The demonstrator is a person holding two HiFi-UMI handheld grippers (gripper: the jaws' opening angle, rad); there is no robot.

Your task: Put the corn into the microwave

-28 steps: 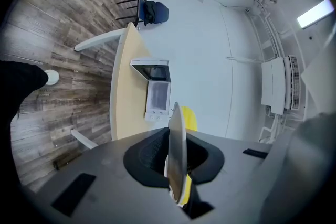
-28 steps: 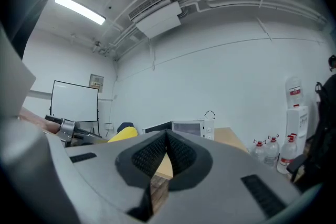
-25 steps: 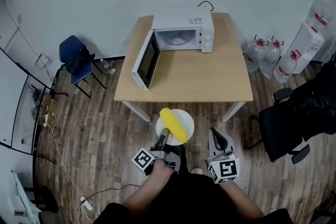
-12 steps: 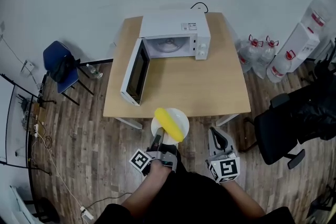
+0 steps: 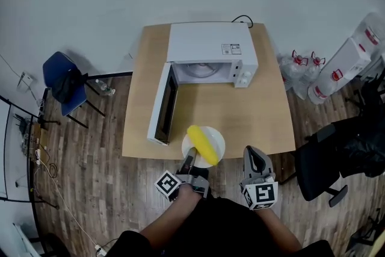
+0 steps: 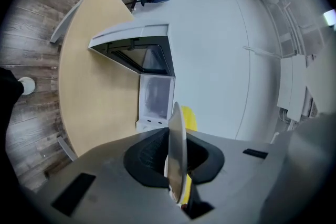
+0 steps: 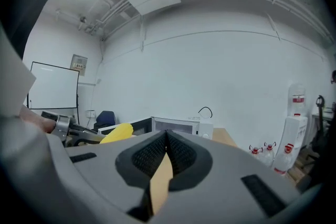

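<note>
Left gripper (image 5: pixel 189 161) in the head view is clamped on the near rim of a round white plate (image 5: pixel 217 140), with a yellow cob of corn (image 5: pixel 202 143) lying diagonally across it. Gripping the rim rather than the cob looks like a way to carry the corn flat without squeezing it. The plate hangs over the near edge of the light wooden table (image 5: pixel 240 111). Farther back on that table, the white microwave (image 5: pixel 210 48) stands with its door (image 5: pixel 162 105) swung wide to the left, so its cavity faces the person and is free to take the plate. Right gripper (image 5: pixel 252 156) sits just beside the plate, to its right, touching nothing.

From the left gripper view, the jaws are pinched almost together on the plate (image 6: pixel 177 144), which shows edge-on between the pads. The corn (image 6: pixel 190 117) peeks out beyond it, and the open microwave (image 6: pixel 155 97) lies ahead across the bare table (image 6: pixel 94 92).

From the right gripper view, the right gripper (image 7: pixel 167 136) has its tips closed against each other with nothing held; only a sliver of table shows lower down between the pads. The corn (image 7: pixel 116 132) appears off to the left, well short of the microwave (image 7: pixel 181 124). My reading is that the carry towards the cavity is under way, with the corn not yet inside.
</note>
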